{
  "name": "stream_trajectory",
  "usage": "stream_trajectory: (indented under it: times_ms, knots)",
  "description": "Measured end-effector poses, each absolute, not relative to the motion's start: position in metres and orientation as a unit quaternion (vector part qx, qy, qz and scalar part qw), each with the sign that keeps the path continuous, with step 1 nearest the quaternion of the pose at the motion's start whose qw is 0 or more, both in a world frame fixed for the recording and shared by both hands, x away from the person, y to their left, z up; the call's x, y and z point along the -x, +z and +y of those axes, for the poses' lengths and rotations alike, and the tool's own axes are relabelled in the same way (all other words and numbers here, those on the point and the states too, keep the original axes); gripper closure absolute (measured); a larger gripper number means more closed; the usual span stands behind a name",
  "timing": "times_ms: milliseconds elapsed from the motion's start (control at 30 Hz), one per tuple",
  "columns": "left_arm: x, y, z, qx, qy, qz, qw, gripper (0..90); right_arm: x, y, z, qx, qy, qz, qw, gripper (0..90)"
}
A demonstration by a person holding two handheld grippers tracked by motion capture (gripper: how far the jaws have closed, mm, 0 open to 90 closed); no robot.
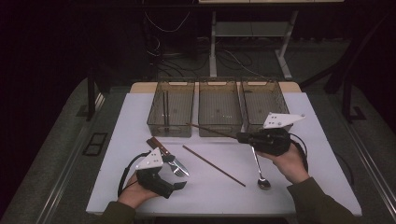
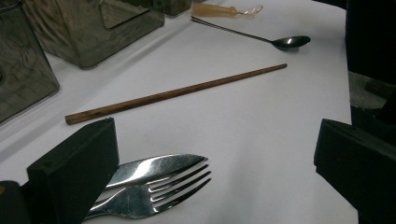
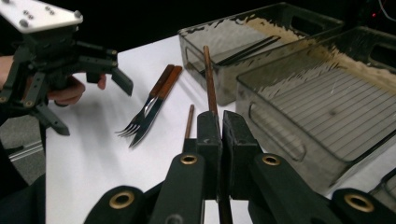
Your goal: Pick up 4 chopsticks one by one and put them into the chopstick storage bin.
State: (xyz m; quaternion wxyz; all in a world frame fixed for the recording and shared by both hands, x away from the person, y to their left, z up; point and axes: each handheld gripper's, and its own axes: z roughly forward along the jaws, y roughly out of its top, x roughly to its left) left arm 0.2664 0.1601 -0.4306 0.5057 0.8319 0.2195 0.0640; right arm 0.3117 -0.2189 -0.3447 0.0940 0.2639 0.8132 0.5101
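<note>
I'm clamping one chopstick tight in my right gripper, clear of the table, tip aimed at the left bin. My left gripper is idling wide open beside the fork.

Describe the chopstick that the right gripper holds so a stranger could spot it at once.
Start at the three bins along the table's far edge. Just before the middle one, the right gripper is shut on a thin brown chopstick, held off the table. Its twin, the other chopstick, lies flat on the table.
</note>
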Motion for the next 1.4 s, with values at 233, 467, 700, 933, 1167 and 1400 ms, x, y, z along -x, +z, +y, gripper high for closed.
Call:
stream_trajectory:
  times_ms: [233, 467, 700, 933, 1167, 1400]
  knots:
    - [-0.266, -0.43, 0.16, -0.832, 0.066, 0.217, 0.505, 0.0, -0.327, -0.33, -0.215, -0.266, 0.514, 0.808, 0.109, 86.4]
    - [-0.266, -0.429, 0.161, -0.831, 0.067, 0.219, 0.507, 0.0, -0.344, -0.317, -0.209, -0.27, 0.517, 0.803, 0.122, 86.4]
    - [-0.266, -0.429, 0.161, -0.832, 0.067, 0.216, 0.507, 0.0, -0.363, -0.312, -0.195, -0.278, 0.514, 0.801, 0.126, 86.4]
    - [-0.265, -0.429, 0.16, -0.829, 0.065, 0.22, 0.51, 0.0, -0.383, -0.312, -0.178, -0.29, 0.508, 0.801, 0.128, 86.3]
    - [-0.265, -0.429, 0.161, -0.827, 0.064, 0.22, 0.513, 0.0, -0.402, -0.318, -0.159, -0.305, 0.494, 0.804, 0.131, 86.3]
    - [-0.264, -0.429, 0.161, -0.828, 0.063, 0.218, 0.513, 0.0, -0.42, -0.325, -0.137, -0.317, 0.481, 0.806, 0.138, 86.3]
